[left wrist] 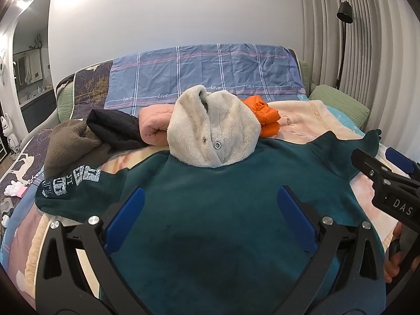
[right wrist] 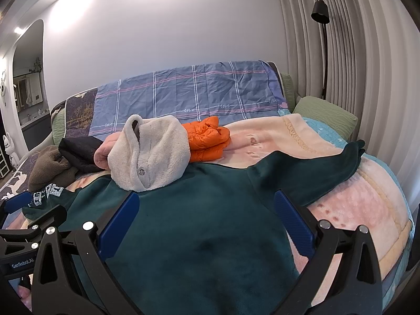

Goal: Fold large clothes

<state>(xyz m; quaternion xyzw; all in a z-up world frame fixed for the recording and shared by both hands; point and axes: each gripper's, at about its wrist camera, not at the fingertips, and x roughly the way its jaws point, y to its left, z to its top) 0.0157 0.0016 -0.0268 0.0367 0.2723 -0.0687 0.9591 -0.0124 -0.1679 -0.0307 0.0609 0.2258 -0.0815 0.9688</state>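
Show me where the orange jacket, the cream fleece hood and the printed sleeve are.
orange jacket (right wrist: 207,141): right wrist view, folded top.
cream fleece hood (left wrist: 210,131): left wrist view, middle.
printed sleeve (left wrist: 76,181): left wrist view, white lettering.

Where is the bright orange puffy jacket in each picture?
Left wrist view: the orange jacket lies folded right of centre, peeking out behind the fluffy cream hood.
Right wrist view: the orange jacket sits near the middle, again just right of the cream hood.
Shared landmark: the blue checked sheet draped behind it in both.
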